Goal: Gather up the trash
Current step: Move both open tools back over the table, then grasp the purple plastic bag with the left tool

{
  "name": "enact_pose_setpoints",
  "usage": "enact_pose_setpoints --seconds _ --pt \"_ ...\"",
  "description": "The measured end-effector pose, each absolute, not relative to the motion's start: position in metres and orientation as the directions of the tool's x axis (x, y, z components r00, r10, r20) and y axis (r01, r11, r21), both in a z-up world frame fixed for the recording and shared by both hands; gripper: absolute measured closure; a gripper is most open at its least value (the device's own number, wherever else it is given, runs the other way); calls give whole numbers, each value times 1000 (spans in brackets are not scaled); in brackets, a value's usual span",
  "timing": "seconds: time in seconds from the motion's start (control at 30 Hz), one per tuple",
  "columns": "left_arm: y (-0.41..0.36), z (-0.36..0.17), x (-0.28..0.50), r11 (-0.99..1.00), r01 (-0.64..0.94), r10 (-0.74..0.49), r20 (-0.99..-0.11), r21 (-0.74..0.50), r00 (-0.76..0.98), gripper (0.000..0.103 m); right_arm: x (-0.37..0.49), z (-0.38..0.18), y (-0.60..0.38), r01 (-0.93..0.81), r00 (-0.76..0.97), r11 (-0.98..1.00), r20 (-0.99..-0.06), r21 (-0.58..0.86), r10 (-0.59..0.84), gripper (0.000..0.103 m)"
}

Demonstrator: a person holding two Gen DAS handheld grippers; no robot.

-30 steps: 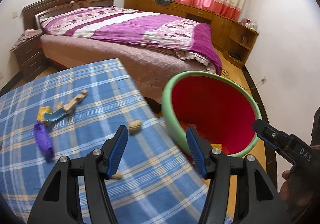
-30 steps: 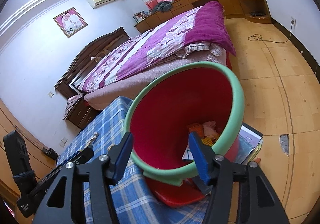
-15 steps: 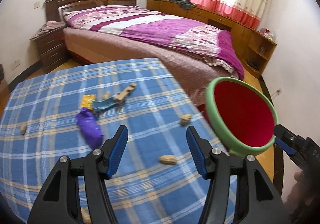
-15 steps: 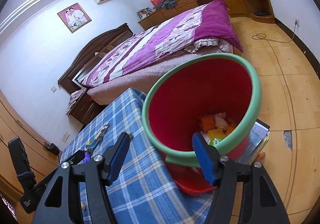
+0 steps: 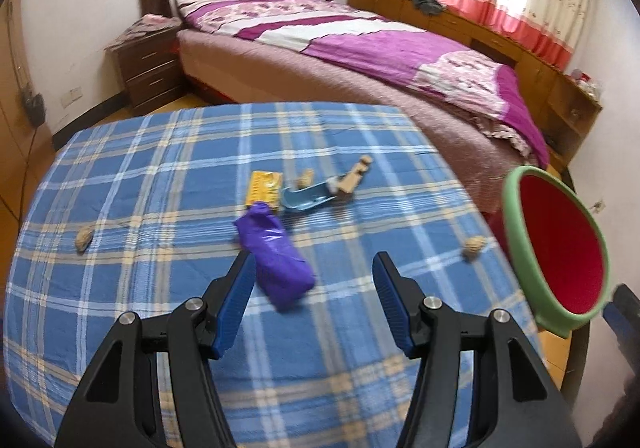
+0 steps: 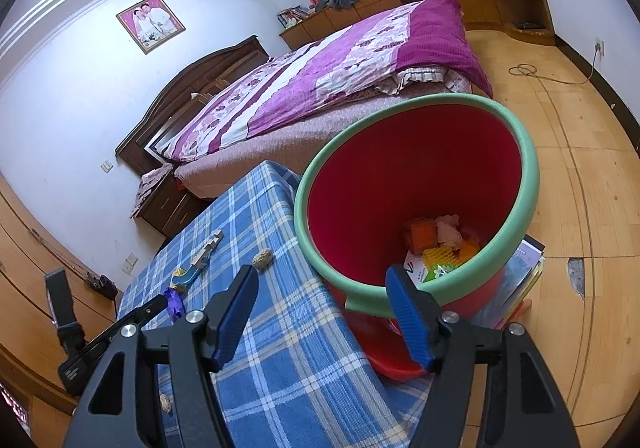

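Note:
A purple wrapper (image 5: pixel 276 252) lies on the blue plaid table (image 5: pixel 168 183), just ahead of my open, empty left gripper (image 5: pixel 314 268). Beyond it lie a yellow packet (image 5: pixel 264 187), a blue scoop (image 5: pixel 306 199), a wooden piece (image 5: pixel 354 179) and peanut shells (image 5: pixel 473 246) (image 5: pixel 83 238). The red bin with a green rim (image 6: pixel 416 203) stands off the table's right edge and holds trash (image 6: pixel 438 244). My right gripper (image 6: pixel 322 284) is open and empty, at the bin's near rim. The bin also shows in the left wrist view (image 5: pixel 560 256).
A bed with a purple cover (image 5: pixel 380 47) stands behind the table. A nightstand (image 5: pixel 148 63) is at its left. Books or papers (image 6: pixel 524 268) lie on the wooden floor under the bin. A cable (image 6: pixel 552 75) runs along the floor.
My left gripper has swung left from the bin toward the table's middle; the purple wrapper now lies between its fingers' line. My right gripper has pulled back a little from the bin.

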State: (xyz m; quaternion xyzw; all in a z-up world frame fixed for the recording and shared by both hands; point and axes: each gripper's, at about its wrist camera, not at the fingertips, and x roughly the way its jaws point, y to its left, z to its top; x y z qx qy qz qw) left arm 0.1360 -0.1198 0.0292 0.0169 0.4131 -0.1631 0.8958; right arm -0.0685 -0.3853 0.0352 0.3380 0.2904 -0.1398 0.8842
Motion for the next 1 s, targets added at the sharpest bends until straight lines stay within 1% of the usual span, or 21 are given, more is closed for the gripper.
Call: enact_pose_setpoints --seconds 0.33,0.63,0.73,0.8,0.87,0.9,1.0 --pt "-118 6 164 964 260 -204 -778 -54 594 42 -64 28 -388 454 780 726 -624 517 -44 34" --pt "-115 -10 173 970 239 -176 -805 -45 566 42 -60 22 -388 460 771 722 -636 516 -37 34" --pt "-113 -12 172 970 241 -173 -804 -38 569 49 -58 21 -387 459 768 724 -639 515 -32 34" --pt "-113 -13 172 968 247 -176 -803 -37 569 56 -56 22 -386 457 768 726 -640 514 -30 34" --pt "-111 -12 171 967 251 -184 -803 -44 567 58 -55 22 -384 454 767 729 -641 512 -27 34" --pt "-110 -12 171 966 253 -190 -802 -51 566 63 -54 23 -383 452 767 732 -641 511 -26 34" --pt "-105 -10 171 964 254 -212 -802 -77 559 66 -50 26 -378 442 766 744 -642 501 -22 34"
